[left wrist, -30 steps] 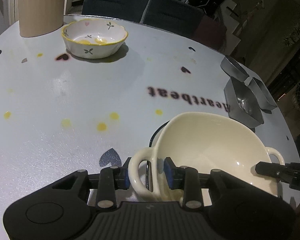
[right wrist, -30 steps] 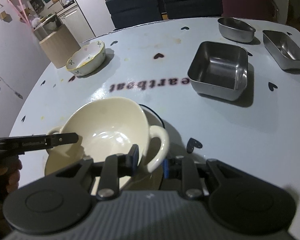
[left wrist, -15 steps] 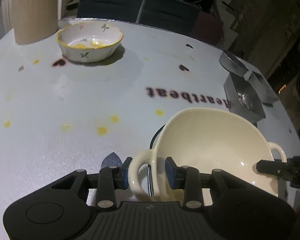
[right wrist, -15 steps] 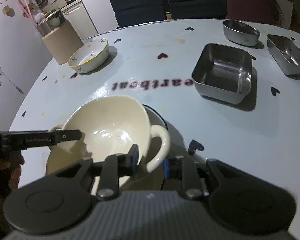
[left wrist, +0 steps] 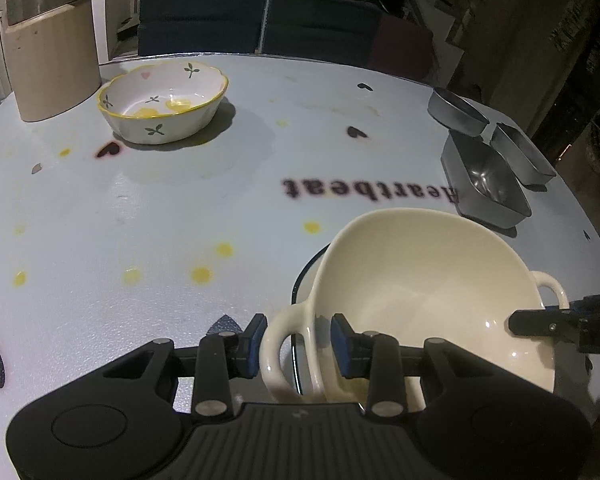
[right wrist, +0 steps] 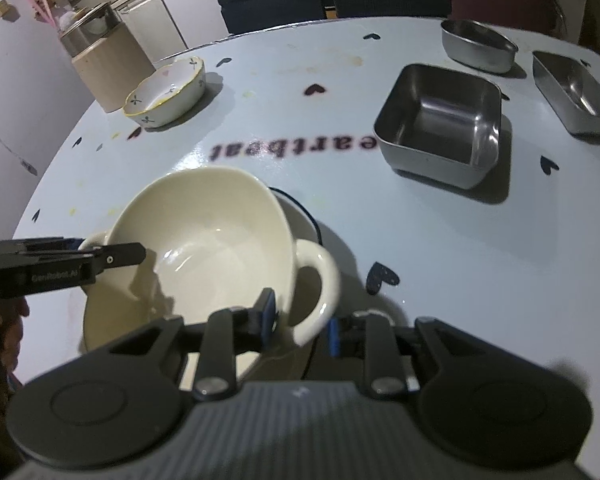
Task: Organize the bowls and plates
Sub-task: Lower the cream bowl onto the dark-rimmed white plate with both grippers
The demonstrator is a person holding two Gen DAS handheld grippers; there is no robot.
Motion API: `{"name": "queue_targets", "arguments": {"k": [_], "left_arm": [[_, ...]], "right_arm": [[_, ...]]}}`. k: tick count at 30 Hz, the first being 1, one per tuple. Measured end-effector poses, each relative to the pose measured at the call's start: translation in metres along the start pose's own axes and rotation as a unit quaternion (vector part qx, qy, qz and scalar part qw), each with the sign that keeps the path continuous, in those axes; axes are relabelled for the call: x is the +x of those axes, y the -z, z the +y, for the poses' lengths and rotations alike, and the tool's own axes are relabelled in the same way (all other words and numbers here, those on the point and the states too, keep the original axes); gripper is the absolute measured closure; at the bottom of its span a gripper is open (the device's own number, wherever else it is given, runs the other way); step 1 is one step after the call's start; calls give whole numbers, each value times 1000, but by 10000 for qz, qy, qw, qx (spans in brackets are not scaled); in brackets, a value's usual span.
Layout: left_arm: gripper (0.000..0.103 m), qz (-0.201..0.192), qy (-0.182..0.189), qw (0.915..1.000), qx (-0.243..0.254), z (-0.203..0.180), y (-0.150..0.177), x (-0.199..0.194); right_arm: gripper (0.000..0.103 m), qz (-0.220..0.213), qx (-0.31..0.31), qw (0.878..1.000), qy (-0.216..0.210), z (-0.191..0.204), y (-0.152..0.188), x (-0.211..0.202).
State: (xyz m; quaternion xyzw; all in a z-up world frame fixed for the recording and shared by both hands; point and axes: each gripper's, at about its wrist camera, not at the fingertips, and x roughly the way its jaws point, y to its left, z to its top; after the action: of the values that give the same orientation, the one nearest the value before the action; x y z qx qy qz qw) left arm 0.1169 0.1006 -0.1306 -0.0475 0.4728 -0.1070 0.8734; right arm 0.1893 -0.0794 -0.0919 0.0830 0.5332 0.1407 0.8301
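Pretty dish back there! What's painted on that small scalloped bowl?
White scalloped bowl: yellow rim, green sprigs, one pink heart. Left wrist view shows it best.

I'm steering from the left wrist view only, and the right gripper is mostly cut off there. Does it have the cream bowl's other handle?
Observer: Yes. In the right wrist view that handle sits between the pads of the right gripper, which look closed on it.
Operator: Is there free table beyond the bowl on that side?
Observer: Between the cream bowl and the square steel tray, the table shows only a printed heart.
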Motion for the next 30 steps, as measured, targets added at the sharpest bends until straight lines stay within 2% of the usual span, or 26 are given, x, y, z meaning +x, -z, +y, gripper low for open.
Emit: {"name": "queue_targets", "arguments": {"k": [6, 11, 27, 30], "left_arm": [[66, 53, 49, 10000, 31, -3, -1, 1], [66, 82, 59, 9999, 27, -3, -1, 0], [64, 258, 42, 9997, 8, -3, -1, -1], [59, 298, 8, 9995, -64, -1, -1, -1]], "right_arm": [[70, 275, 563, 9980, -93, -13, -2, 9], [67, 235, 342, 9991, 75, -8, -3, 8], [66, 117, 293, 9994, 149, -7, -5, 13], [64, 105, 288, 9994, 171, -8, -6, 14]]}}
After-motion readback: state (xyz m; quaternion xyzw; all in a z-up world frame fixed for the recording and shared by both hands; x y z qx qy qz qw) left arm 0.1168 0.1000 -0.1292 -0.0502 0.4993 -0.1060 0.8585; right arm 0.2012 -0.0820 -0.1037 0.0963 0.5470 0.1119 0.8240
